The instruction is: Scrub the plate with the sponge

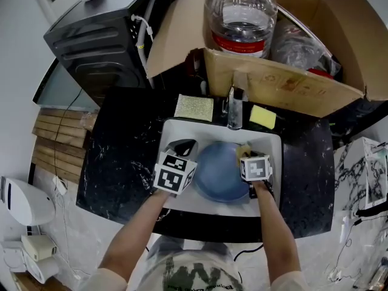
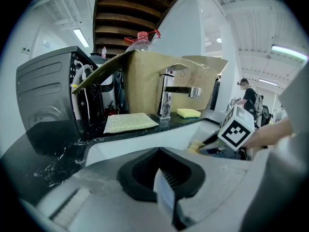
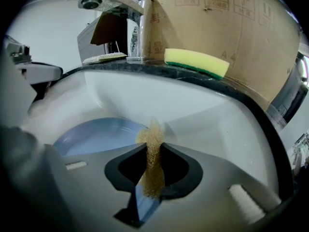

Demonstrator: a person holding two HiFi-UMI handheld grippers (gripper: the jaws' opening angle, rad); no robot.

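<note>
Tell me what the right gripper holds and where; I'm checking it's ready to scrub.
The right gripper pinches a tan sponge along most of its length; its tip sticks out past the jaws.

Bright, even light; fisheye-warped edges; soft foreground blur.

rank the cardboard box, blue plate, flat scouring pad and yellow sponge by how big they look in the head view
Cardboard box, by far
Blue plate
Flat scouring pad
Yellow sponge, somewhat smaller than the pad
The box stands nearer the camera, which inflates it.
</note>
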